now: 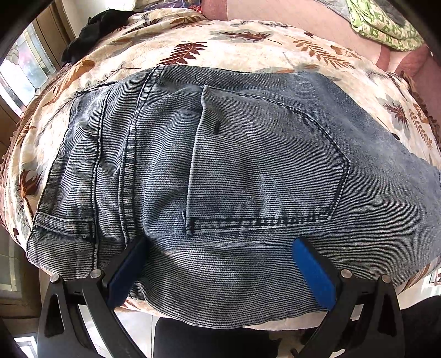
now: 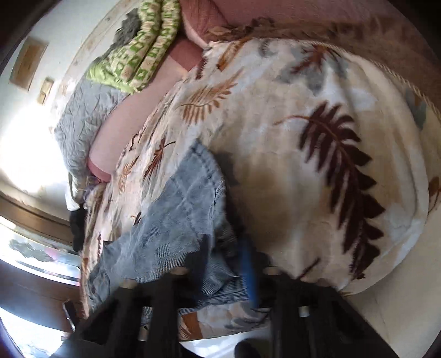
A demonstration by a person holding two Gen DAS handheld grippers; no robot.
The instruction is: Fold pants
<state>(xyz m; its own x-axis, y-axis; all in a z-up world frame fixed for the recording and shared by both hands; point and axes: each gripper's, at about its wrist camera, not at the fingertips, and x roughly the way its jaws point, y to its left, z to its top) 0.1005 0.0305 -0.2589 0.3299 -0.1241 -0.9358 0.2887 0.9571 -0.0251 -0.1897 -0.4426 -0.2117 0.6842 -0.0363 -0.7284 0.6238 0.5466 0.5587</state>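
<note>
Faded blue jeans (image 1: pixel 234 170) lie folded on a cream blanket with brown leaf print (image 1: pixel 248 44), back pocket (image 1: pixel 264 162) up. My left gripper (image 1: pixel 220 247) is open, its blue pads (image 1: pixel 314 272) spread wide over the near edge of the jeans, gripping nothing. In the right wrist view, which is blurred, the jeans (image 2: pixel 176 209) hang in folds at the lower left. My right gripper (image 2: pixel 228 264) has denim between its jaws, with one blue pad (image 2: pixel 249 272) showing and the other hidden by cloth.
A green patterned quilt (image 1: pixel 386 24) and a pink sheet (image 1: pixel 303 16) lie at the back of the bed. A dark garment (image 1: pixel 91 35) sits at the far left. The bed edge and pale floor (image 2: pixel 386 275) lie below the grippers.
</note>
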